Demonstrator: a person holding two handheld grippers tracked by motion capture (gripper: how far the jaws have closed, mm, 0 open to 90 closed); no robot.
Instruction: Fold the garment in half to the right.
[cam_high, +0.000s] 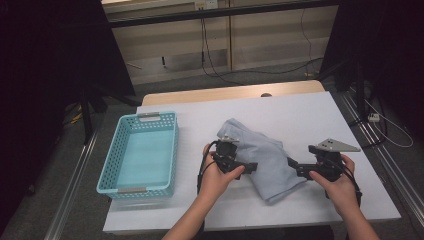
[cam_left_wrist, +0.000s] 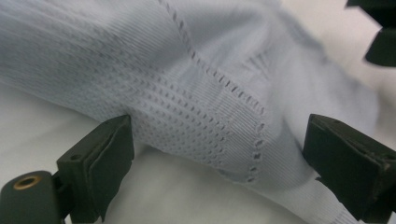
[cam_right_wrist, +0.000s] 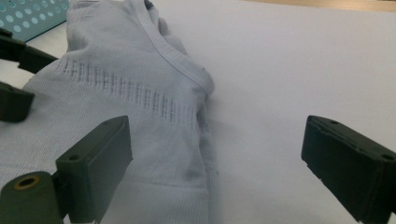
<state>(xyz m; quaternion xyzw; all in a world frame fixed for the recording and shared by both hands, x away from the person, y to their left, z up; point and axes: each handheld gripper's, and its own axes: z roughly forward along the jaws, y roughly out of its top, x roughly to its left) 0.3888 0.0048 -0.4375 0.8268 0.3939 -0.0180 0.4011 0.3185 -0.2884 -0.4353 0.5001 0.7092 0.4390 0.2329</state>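
**Folded garment between two open grippers, basket to the left**

The garment (cam_high: 260, 157), pale blue knit and loosely folded, lay on the white table (cam_high: 310, 115), at its middle, near the front edge. I held the left gripper (cam_high: 248, 167) at the garment's left near edge; in the left gripper view its jaws stood wide apart, straddling a fold of the knit (cam_left_wrist: 205, 102) without pressing it, so nothing was grasped. The right gripper (cam_high: 292, 167) sat at the garment's right near edge; in the right gripper view its jaws were likewise released, one over the cloth (cam_right_wrist: 140, 116), the other over bare table. The basket (cam_high: 141, 152), turquoise and empty, stood well apart to the left.

I judged the step in hand to be taking hold of the garment from both sides. The next move called for clenching each gripper on a thick fold, enough layers to stop the bundle unfolding, then lifting both together and carrying it left to the basket.
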